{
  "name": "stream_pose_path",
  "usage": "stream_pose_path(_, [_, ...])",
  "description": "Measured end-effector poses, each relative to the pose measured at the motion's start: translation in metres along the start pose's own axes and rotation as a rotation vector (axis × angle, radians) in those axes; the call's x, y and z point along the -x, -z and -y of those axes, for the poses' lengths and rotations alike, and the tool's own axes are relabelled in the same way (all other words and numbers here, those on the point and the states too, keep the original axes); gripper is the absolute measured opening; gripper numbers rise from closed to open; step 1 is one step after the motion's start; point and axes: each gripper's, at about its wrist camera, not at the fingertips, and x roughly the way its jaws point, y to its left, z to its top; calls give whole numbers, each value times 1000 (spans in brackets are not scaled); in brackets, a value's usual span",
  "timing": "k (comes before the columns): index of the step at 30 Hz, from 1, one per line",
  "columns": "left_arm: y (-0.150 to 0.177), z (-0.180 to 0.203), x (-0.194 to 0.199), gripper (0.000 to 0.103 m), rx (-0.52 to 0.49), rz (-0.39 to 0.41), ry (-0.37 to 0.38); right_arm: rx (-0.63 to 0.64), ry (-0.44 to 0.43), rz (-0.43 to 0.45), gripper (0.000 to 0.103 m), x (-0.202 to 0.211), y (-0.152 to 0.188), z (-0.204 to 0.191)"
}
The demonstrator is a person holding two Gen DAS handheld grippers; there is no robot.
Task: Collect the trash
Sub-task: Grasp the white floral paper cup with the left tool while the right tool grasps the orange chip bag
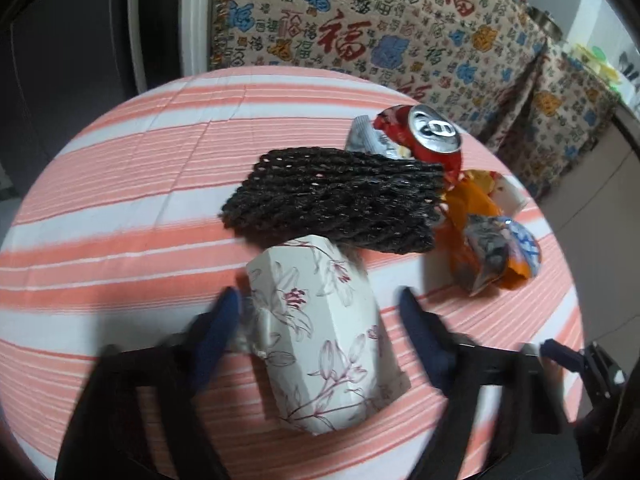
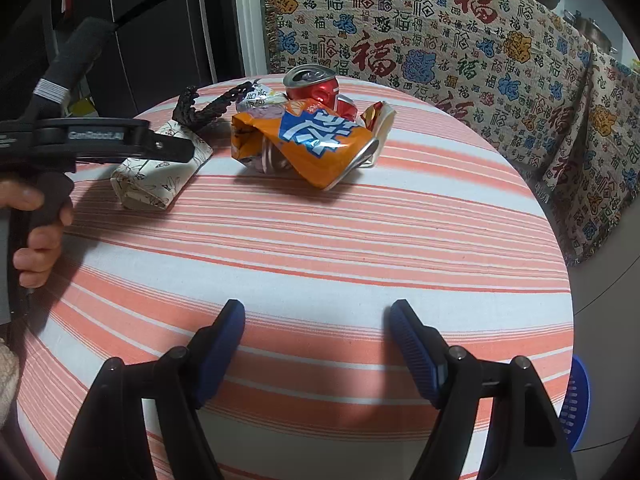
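A home: striped tablecloth (image 2: 320, 264), patterned sofa throw (image 2: 460, 40).

The left wrist view looks steeply down, close over the floral box (image 1: 320, 336) at frame centre. The right wrist view sits farther back, facing across the striped table (image 2: 320, 248). Both share the box, can (image 2: 316, 86) and wrappers.

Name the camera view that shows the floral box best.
The left wrist view: the floral box fills the foreground between the left gripper fingers. In the right wrist view it lies small at the far left, partly hidden behind that gripper's body.
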Motion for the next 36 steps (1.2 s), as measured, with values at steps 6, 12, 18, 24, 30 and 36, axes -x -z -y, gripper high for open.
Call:
stream_pose_path(6, [19,6,26,54,-87,10,22,-40,-44,22,76,6,1,10])
stream_pose_path(12, [52,3,50,54,-69,1,33,34,-25,79,76,12,-19,10])
stream_pose_path(18, [62,-3,51,54,-23,31,47,233,26,127,76,4,-59,-20])
stream_pose_path(24, [62,-9,50,55,4,49,81,412,183,84,58,-36,-83,-41])
stream_pose_path(30, [65,-2,53,55,-11,37,114,9,-67,12,19,-14,-97,16])
stream_pose_path(36, [68,12,55,55,-52,39,102,-266,-235,-98,18,-3,-75,58])
